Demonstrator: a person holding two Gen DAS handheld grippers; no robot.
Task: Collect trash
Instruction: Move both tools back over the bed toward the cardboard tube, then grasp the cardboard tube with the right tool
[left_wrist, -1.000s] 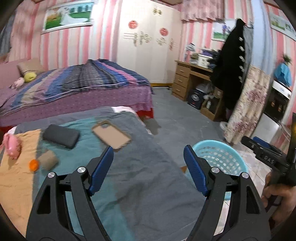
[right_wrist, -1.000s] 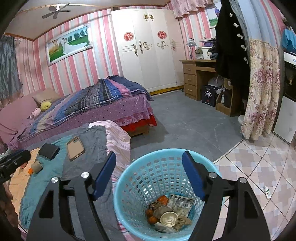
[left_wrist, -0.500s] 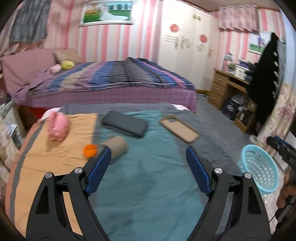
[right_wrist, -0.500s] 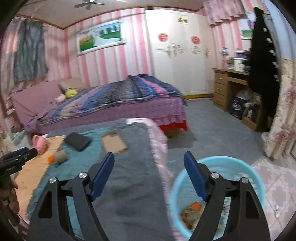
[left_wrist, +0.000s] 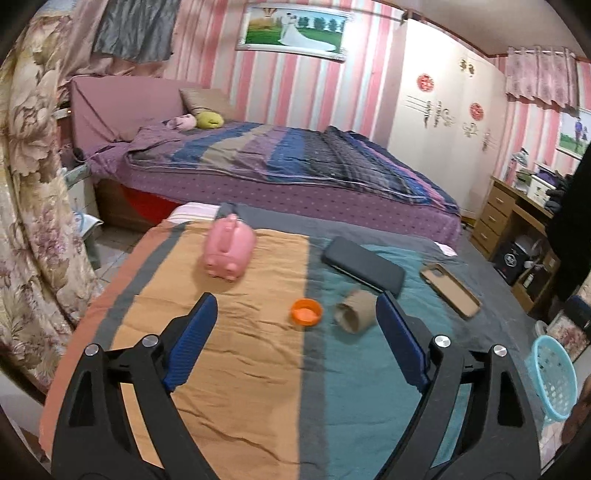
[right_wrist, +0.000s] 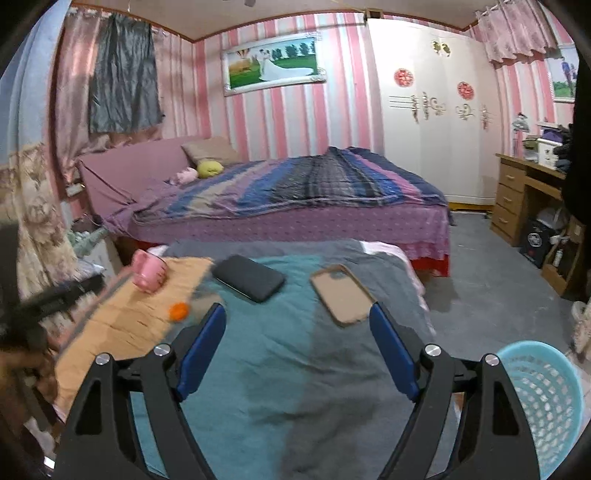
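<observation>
Both tongs gape wide; left tongs (left_wrist: 291, 325) could nudge the cap (left_wrist: 306, 312) away, or grab the tube (left_wrist: 354, 310) at 1 o'clock too.

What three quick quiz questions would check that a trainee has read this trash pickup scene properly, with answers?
1. True or false: the left gripper is shut on the cardboard tube.
2. Which item lies closest to the orange cap? A) pink piggy bank B) cardboard tube C) phone case
3. Fill in: in the right wrist view, the blue basket sits off the blanket's ______ edge.

Key:
1. False. Its jaws stand wide open, holding nothing; the right gripper is open too.
2. B. The tube lies on its side just right of the cap.
3. Right, low in that view.
</observation>
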